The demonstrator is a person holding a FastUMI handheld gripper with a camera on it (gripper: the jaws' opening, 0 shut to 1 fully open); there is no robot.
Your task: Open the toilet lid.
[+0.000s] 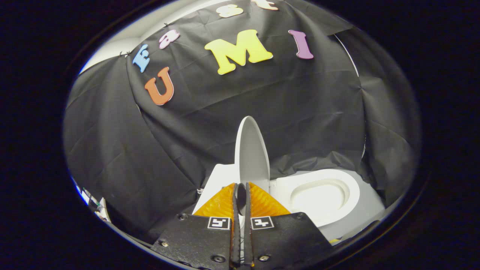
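The white toilet lid stands raised, close to upright, with its grey inner face turned toward the seat. The white seat ring and the bowl opening lie uncovered, beyond my fingers on the right. My gripper is at the lid's near side edge, low down. Its two fingers are drawn close, and the thin rim of the lid runs down into the narrow slot between them. A dark shadow sits in that slot just behind the tips.
The toilet's white rear body shows behind the left finger. Black cloth hangs close behind and around the toilet. Some cables and small clutter lie low at the far left.
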